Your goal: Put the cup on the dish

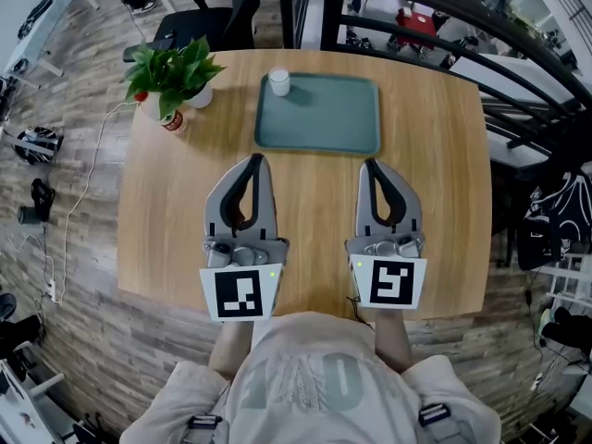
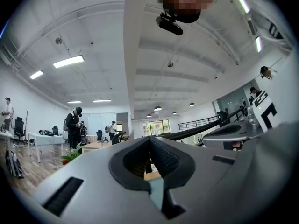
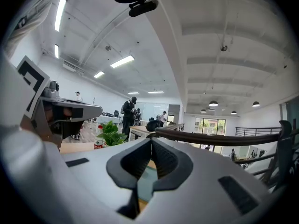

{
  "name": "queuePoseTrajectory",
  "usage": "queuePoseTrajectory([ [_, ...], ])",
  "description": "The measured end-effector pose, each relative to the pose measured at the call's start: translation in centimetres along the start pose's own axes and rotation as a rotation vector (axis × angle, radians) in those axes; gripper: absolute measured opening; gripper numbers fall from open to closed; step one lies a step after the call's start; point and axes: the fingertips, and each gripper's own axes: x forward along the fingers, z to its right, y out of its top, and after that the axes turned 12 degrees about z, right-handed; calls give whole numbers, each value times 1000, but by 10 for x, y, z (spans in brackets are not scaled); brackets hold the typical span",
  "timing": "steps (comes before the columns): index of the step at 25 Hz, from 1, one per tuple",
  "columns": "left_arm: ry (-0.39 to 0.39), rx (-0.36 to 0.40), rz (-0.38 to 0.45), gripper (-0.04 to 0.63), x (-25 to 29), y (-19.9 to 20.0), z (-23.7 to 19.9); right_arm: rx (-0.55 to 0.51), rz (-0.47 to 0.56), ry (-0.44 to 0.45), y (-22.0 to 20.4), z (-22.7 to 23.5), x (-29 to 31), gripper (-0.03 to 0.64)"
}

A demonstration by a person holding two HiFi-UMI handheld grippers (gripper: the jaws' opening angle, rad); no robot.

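A small white cup (image 1: 278, 82) stands upright in the far left corner of a teal tray-like dish (image 1: 342, 123) at the back of the wooden table (image 1: 166, 211). My left gripper (image 1: 256, 160) lies near the table's front, jaws shut and empty, its tip short of the dish's near edge. Beside it my right gripper (image 1: 368, 165) lies the same way, shut with nothing held. In the left gripper view the left gripper (image 2: 149, 140) shows closed tips, a strip of teal dish (image 2: 158, 190) behind them. The right gripper (image 3: 150, 141) looks alike in its own view.
A potted green plant (image 1: 174, 74) in a white pot stands at the table's back left, with a small red can (image 1: 173, 121) by it. A black office chair (image 1: 208, 21) sits behind the table. A dark railing (image 1: 481, 26) runs along the right.
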Motion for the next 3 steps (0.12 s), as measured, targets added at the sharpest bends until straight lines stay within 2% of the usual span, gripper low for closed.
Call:
queuePoseTrajectory([
  [3, -6, 5, -3, 9, 2, -2, -1, 6, -8, 7, -3, 0, 3, 20],
])
